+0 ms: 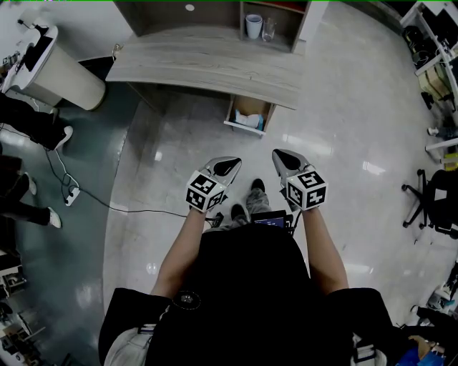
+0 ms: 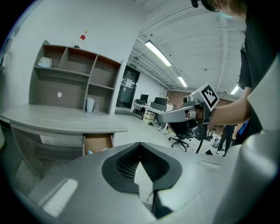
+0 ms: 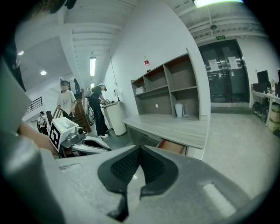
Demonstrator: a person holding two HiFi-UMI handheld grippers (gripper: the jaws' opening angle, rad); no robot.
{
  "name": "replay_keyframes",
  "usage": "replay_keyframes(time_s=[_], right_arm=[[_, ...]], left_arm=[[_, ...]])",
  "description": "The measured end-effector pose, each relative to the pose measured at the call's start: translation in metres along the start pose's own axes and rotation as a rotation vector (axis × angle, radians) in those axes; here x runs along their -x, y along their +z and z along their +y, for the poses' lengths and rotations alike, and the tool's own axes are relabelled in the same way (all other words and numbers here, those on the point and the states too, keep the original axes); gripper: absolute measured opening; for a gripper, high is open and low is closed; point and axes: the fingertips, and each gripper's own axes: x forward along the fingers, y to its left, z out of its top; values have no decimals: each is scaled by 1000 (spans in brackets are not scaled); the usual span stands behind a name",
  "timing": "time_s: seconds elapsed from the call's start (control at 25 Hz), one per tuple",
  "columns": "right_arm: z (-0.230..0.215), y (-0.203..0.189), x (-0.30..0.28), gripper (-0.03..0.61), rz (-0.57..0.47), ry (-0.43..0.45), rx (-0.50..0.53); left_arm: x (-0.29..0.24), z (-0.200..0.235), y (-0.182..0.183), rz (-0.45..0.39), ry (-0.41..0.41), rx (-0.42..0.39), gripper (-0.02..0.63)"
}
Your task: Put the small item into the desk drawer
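drawer (image 1: 244,129) contents too small to identify, shelf unit (image 1: 215,18) cut by top edge

No wording anywhere that I can read.
Far ahead of my right claw (image 3: 140,151), a green sign (image 3: 221,37) sits over the double door (image 3: 223,85), and sheets (image 3: 213,64) are stuck on its glass, all too small to make out. To the claw's left, the marker cube (image 3: 58,133) carries only black-and-white squares. The bottle (image 3: 147,65) up on the shelf unit (image 3: 175,83) has a blurred label.
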Motion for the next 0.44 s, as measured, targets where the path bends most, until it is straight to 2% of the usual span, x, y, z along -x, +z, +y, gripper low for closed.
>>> replay_keyframes(time_s=[0.44], right_arm=[[5, 2, 8, 0, -21, -6, 7]], left_arm=[[1, -10, 3, -4, -5, -26, 0]])
